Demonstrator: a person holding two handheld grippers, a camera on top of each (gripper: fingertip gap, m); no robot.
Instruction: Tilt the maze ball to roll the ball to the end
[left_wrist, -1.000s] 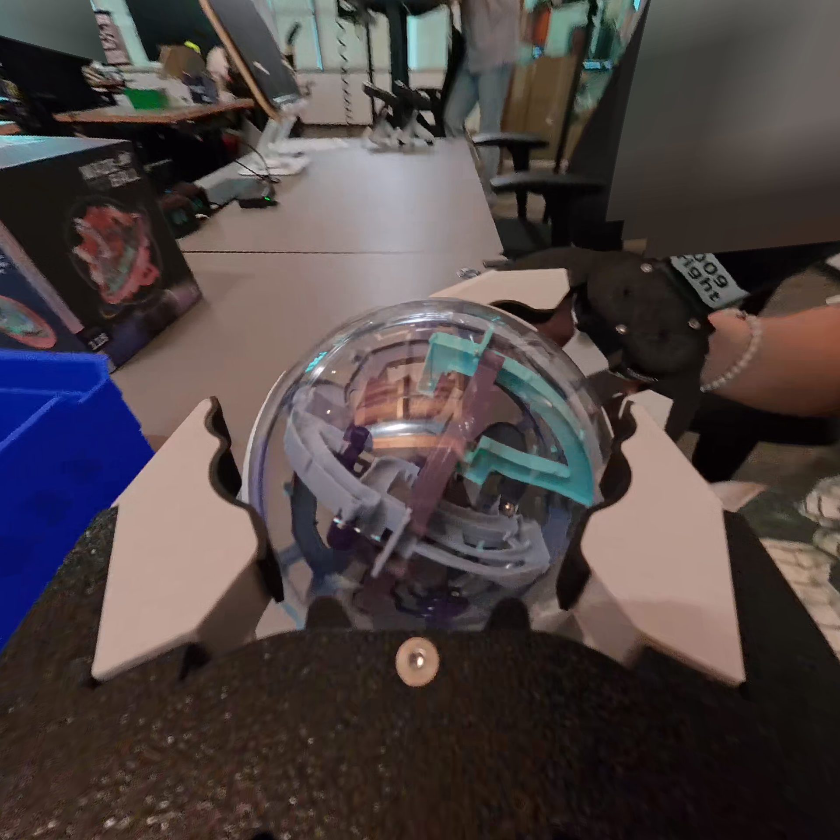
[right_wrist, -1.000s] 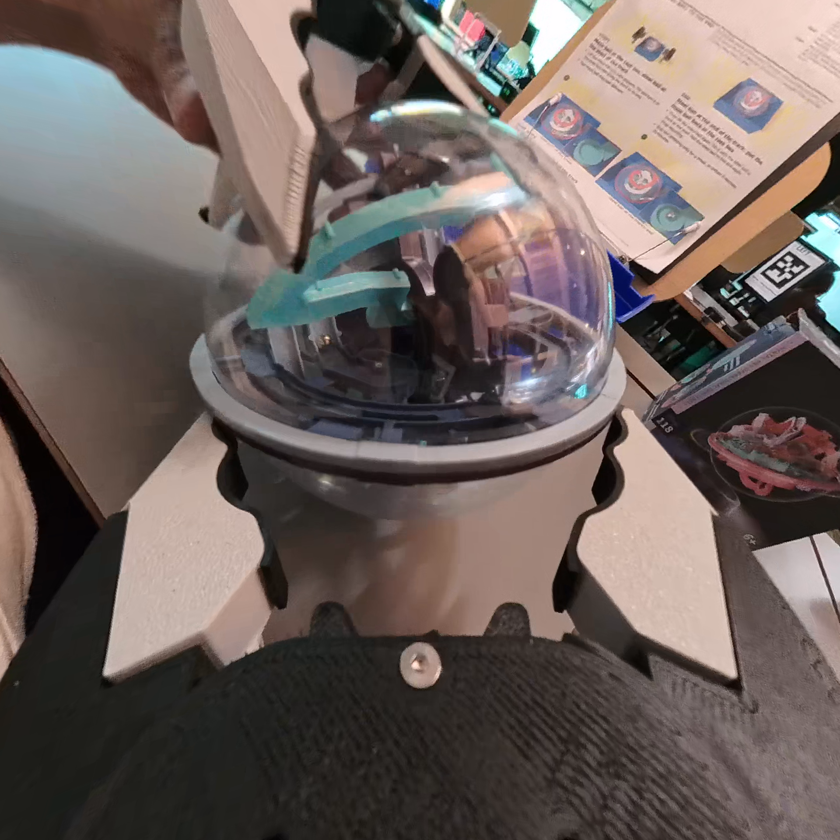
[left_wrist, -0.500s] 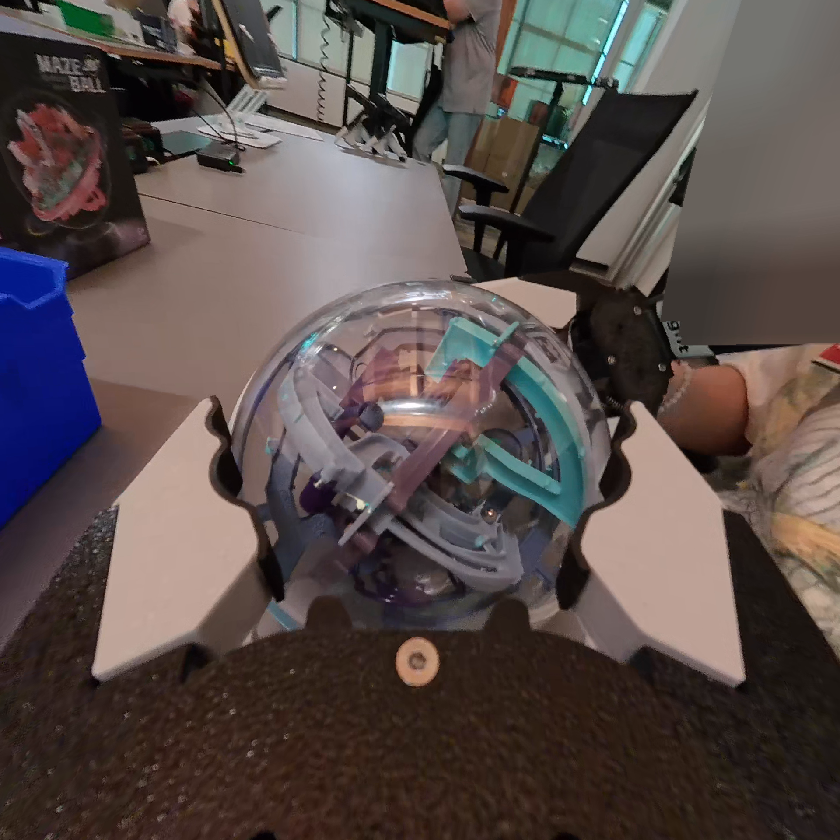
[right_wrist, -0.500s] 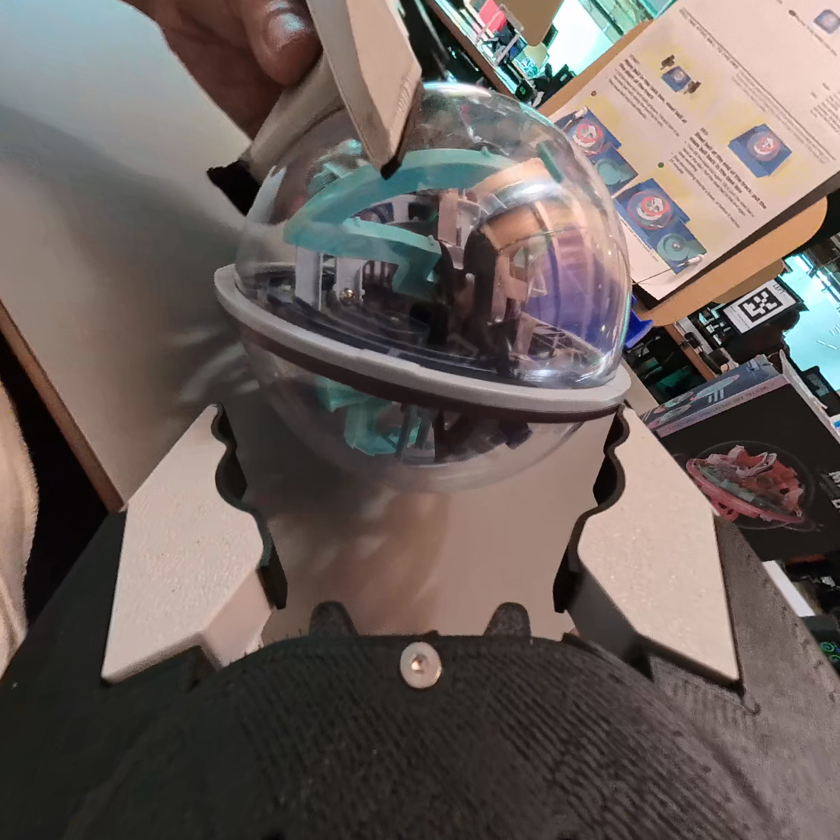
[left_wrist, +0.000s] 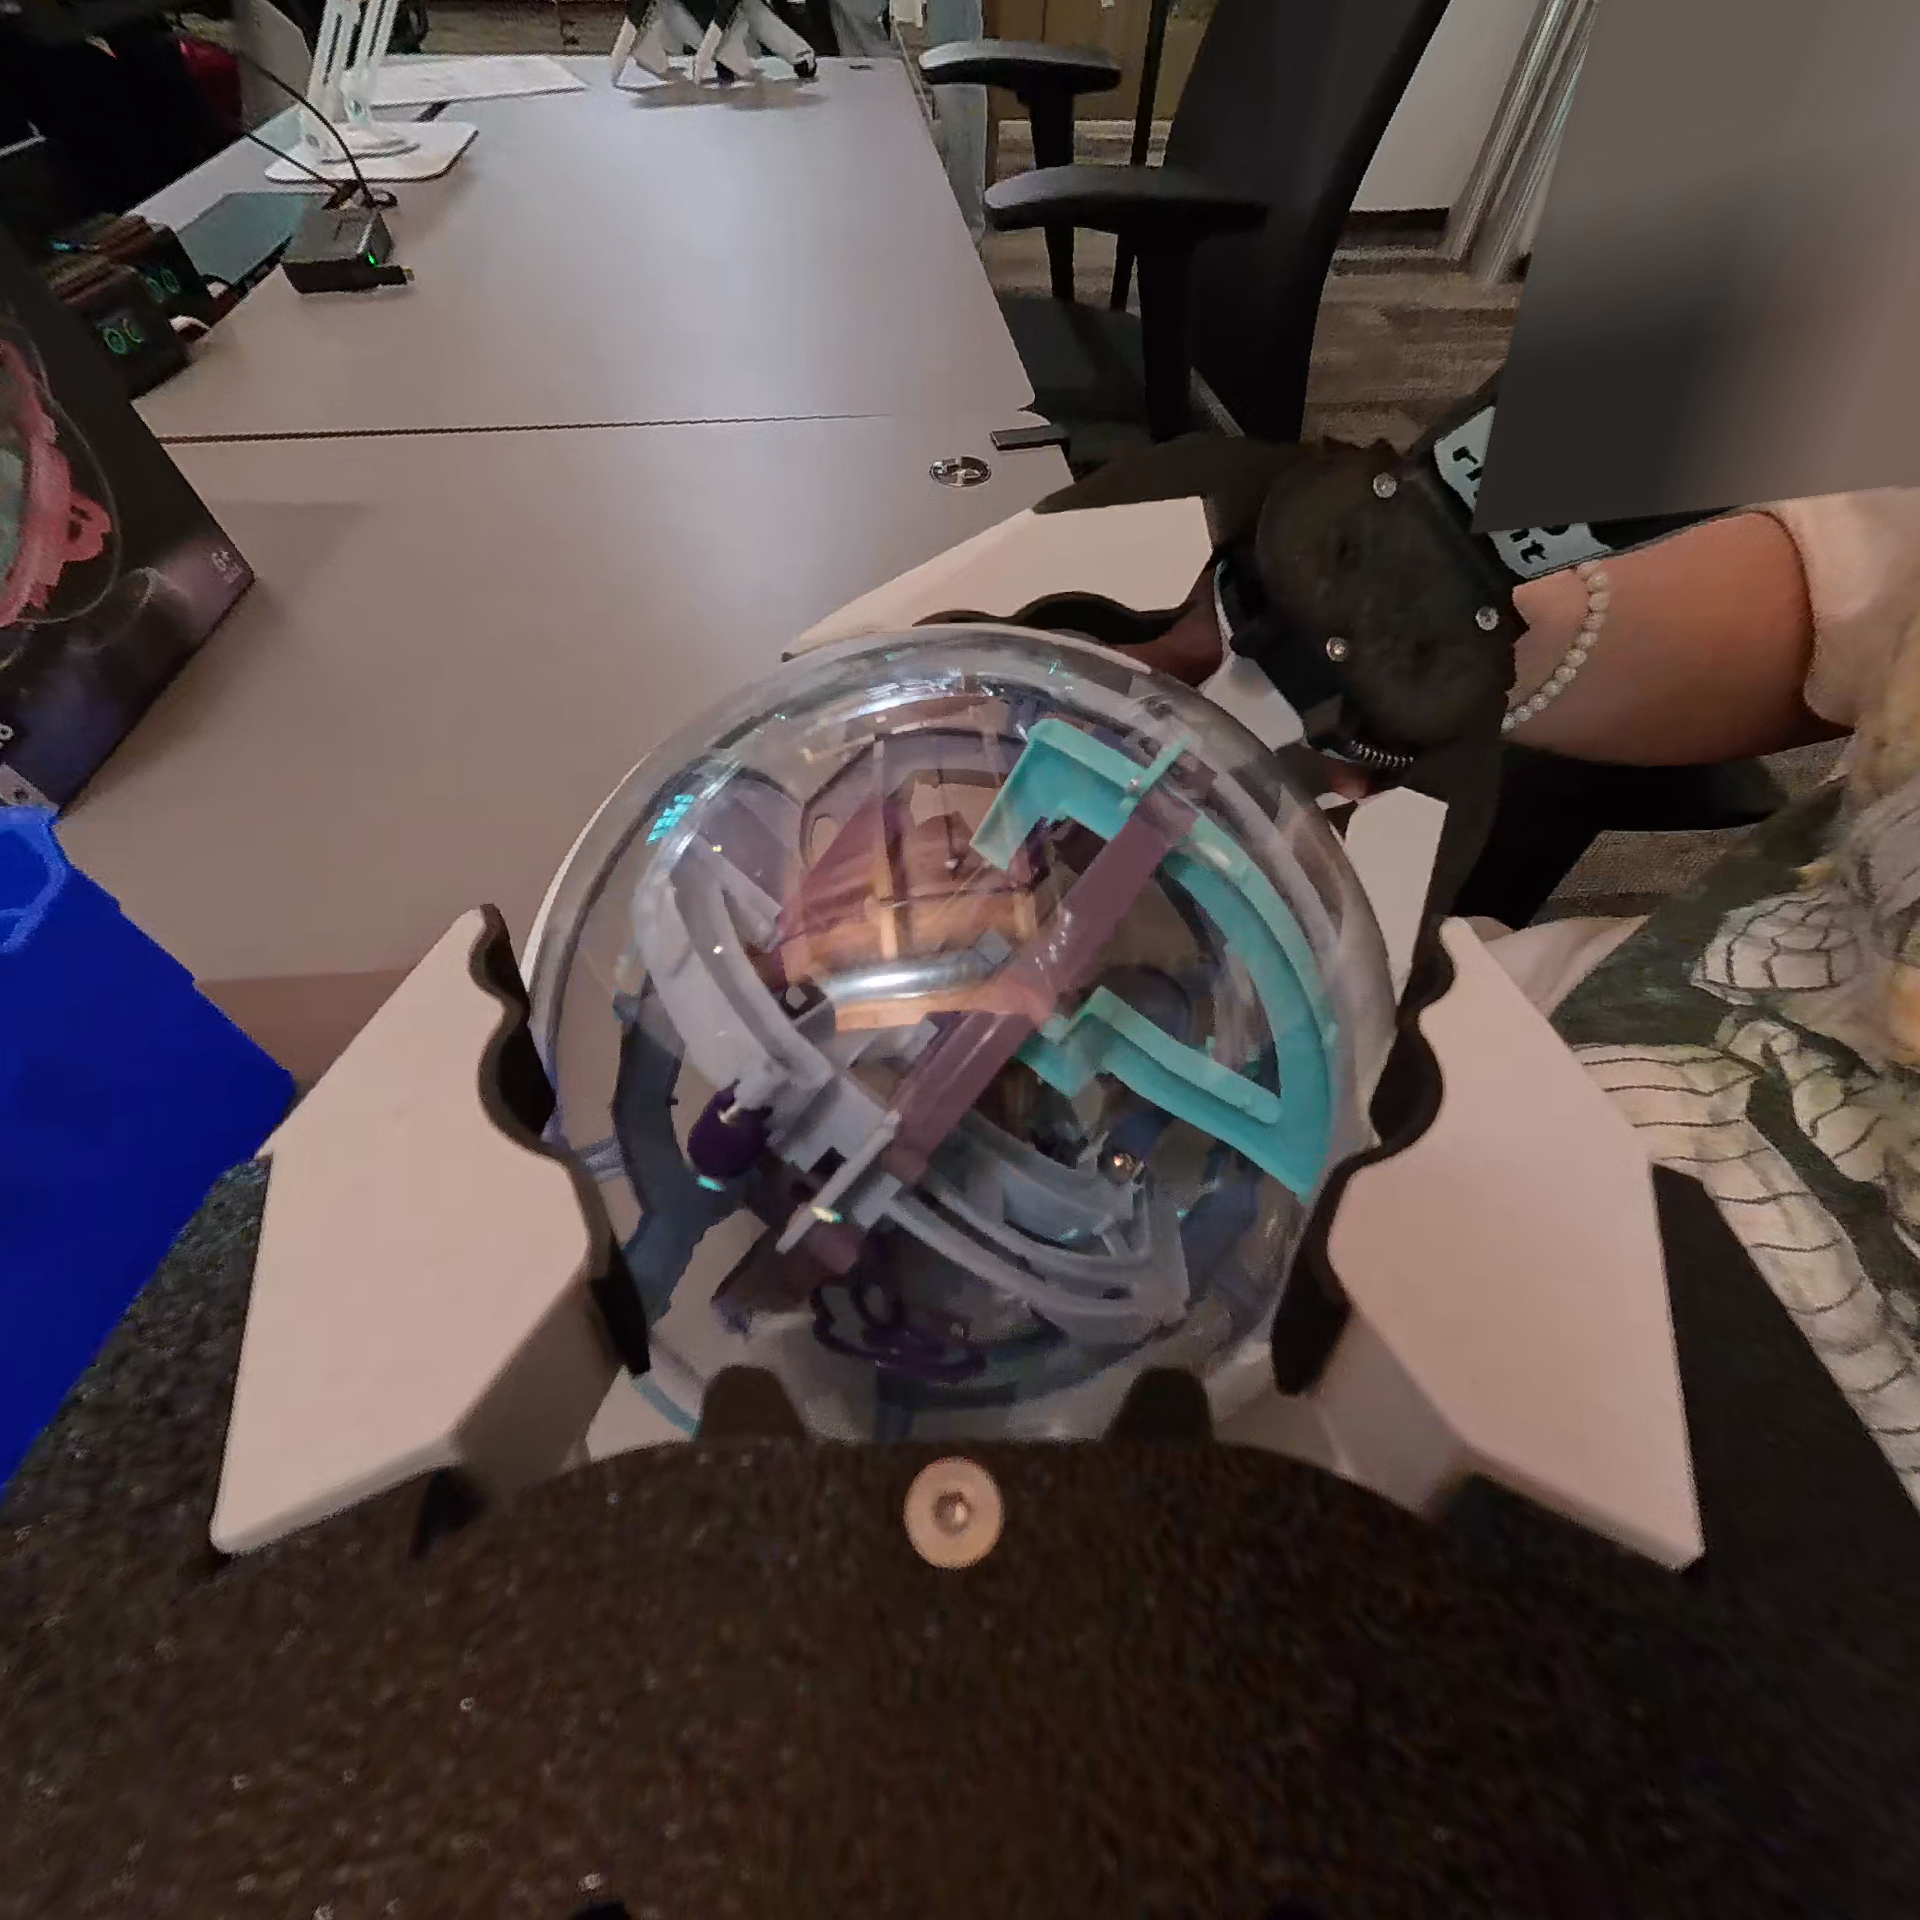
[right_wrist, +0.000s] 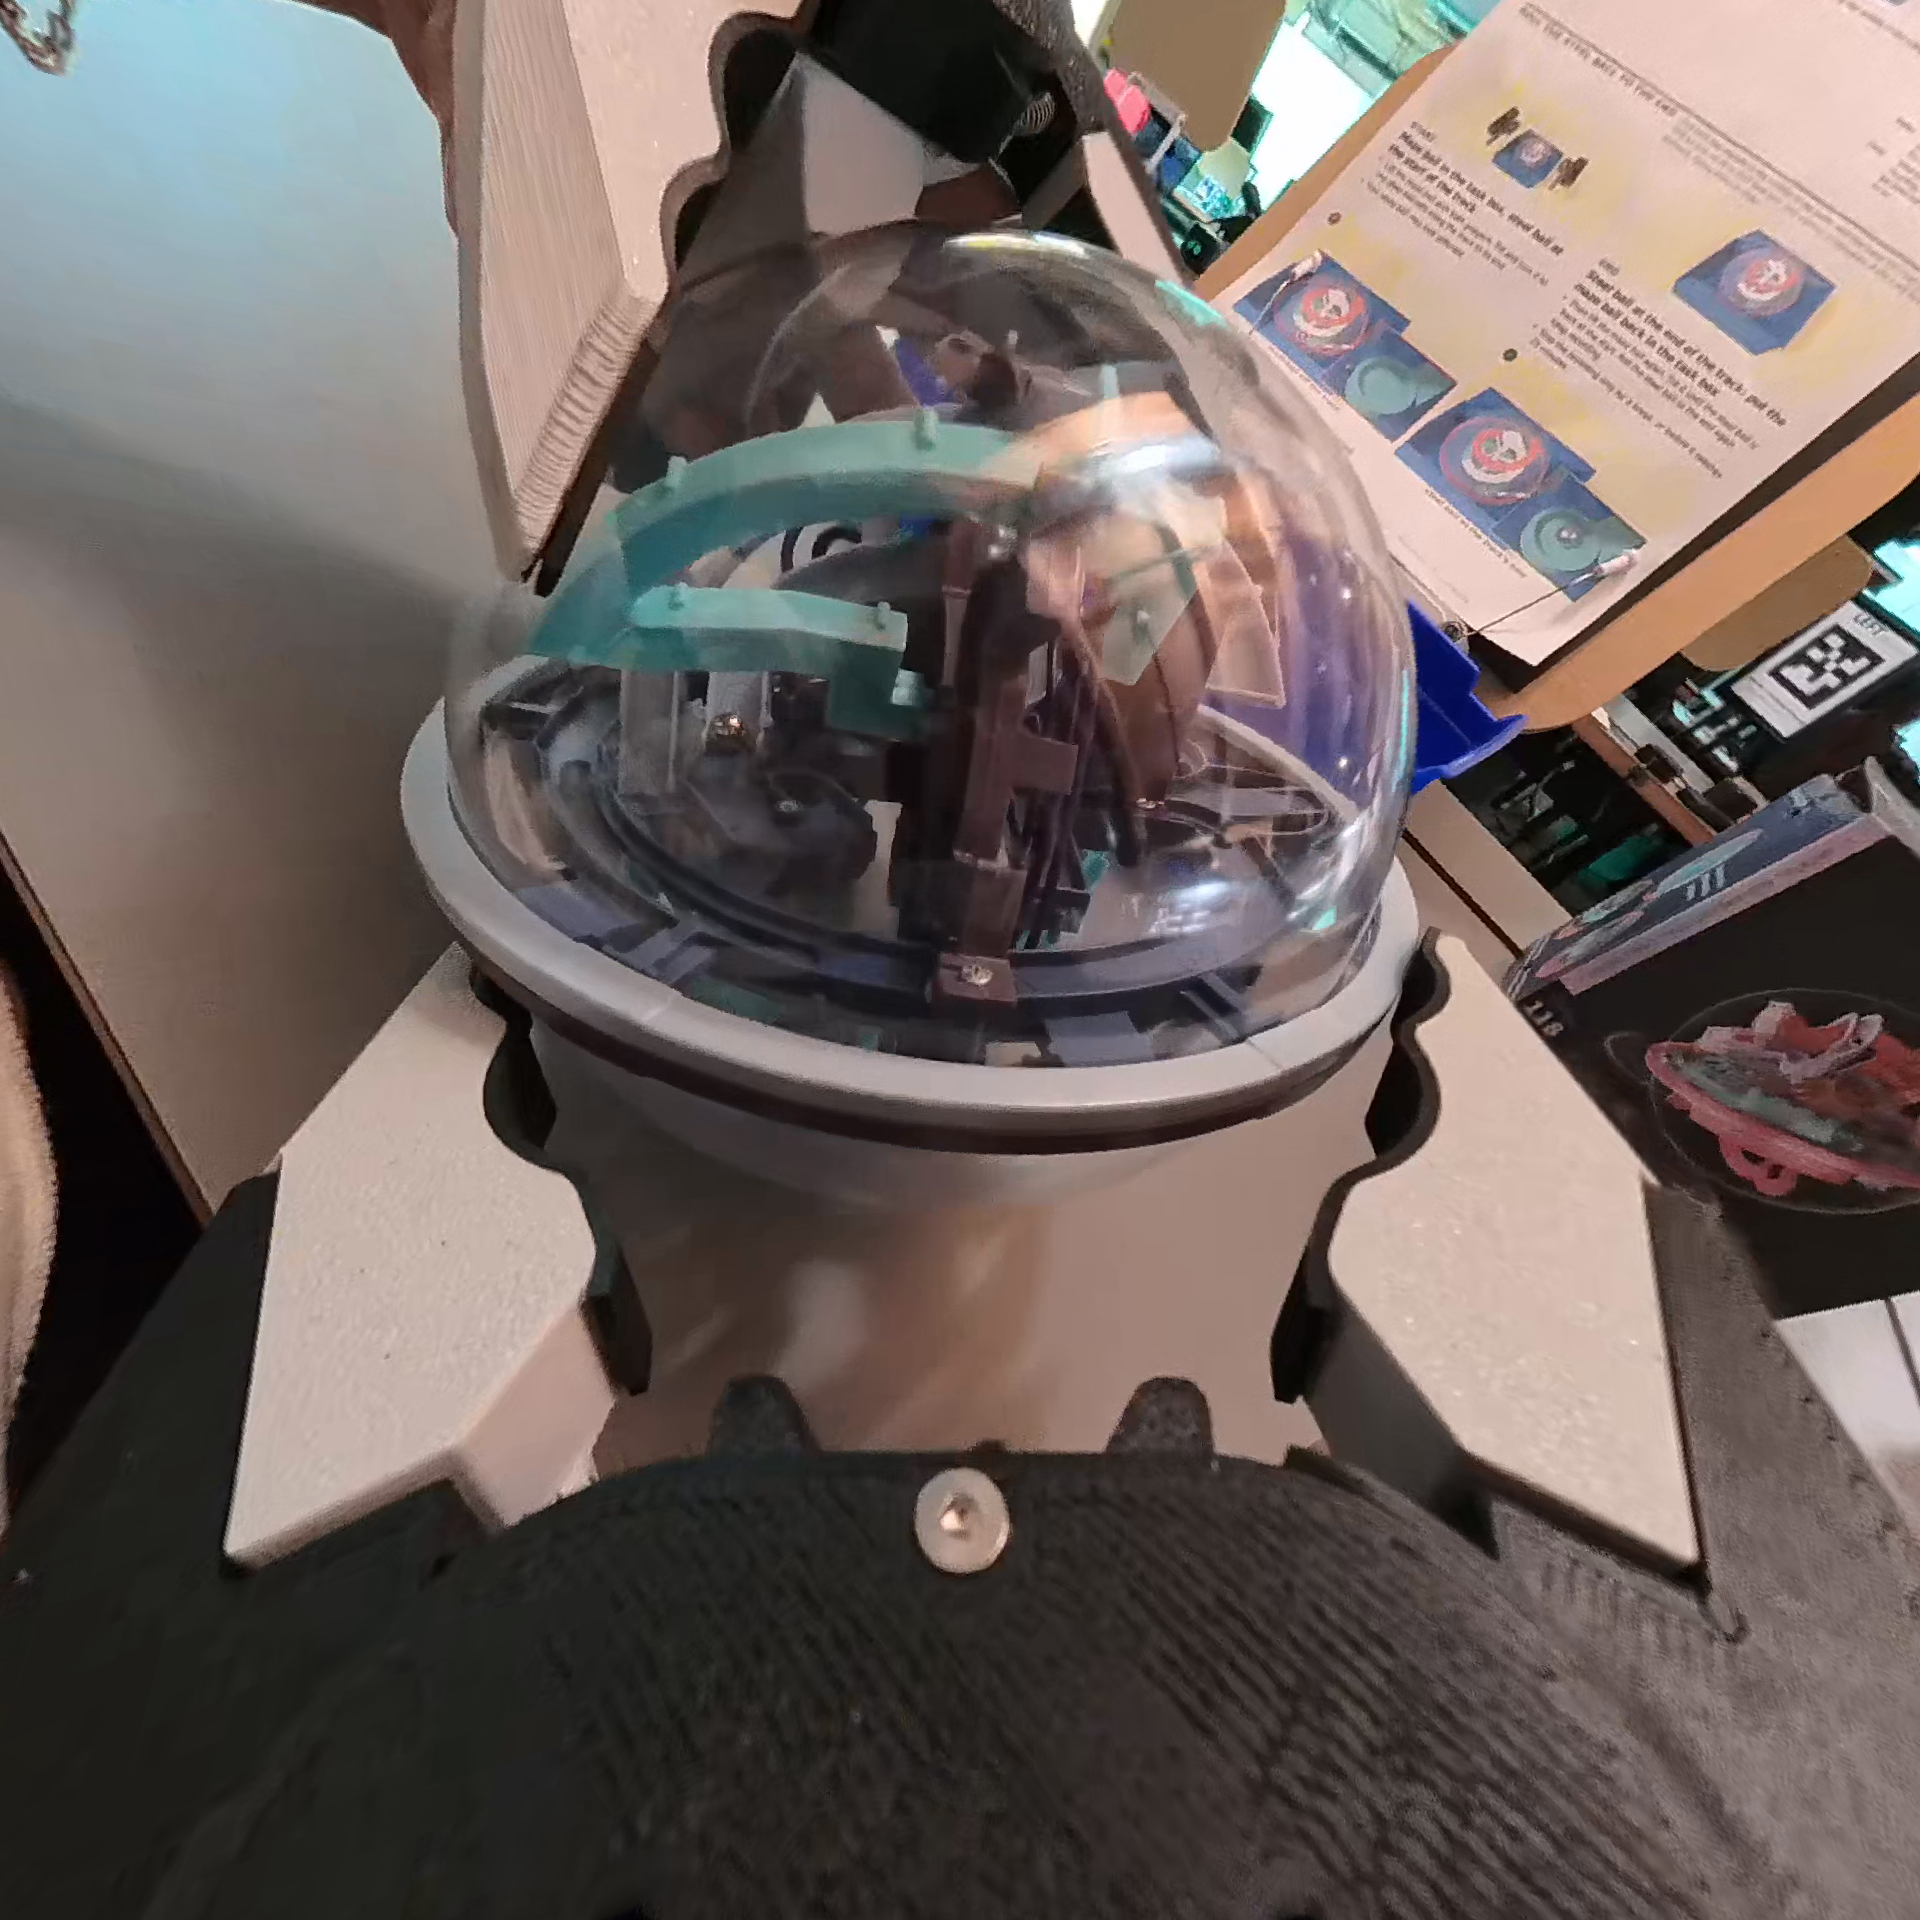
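At the left edge of the left wrist view sit a blue bin (left_wrist: 94, 1091) and, behind it, a dark printed box (left_wrist: 94, 582) on the grey table (left_wrist: 582, 312). In the middle, the maze ball (left_wrist: 966, 1029) is held up off the table between both tools. The left gripper (left_wrist: 961, 1023) has its fingers (left_wrist: 436, 1174) spread wide and clamped on the clear sphere, the dark wavy pads pressing its two sides. To the right, the right gripper (left_wrist: 1039, 582) reaches in from the far side, a person's forearm (left_wrist: 1662, 634) behind it.

In the right wrist view the right gripper (right_wrist: 961, 1039) is likewise spread wide, its fingers (right_wrist: 1507, 1236) closed on the sphere just under the grey equator ring (right_wrist: 852, 1070). The dome faces up and slightly away. A small steel ball (right_wrist: 727, 732) appears to rest on a grey ledge left of centre, below the teal ramps (right_wrist: 748, 623). Farther right stand an instruction sheet (right_wrist: 1621, 260) and the box.

I judge the step in hand to be the tilting itself, mid-run, with the ball not yet at the end. The next move likely calls for a slow, small roll of both wrists together, keeping the squeeze even so the sphere does not slip, and watching that the ball stays on its track instead of dropping off
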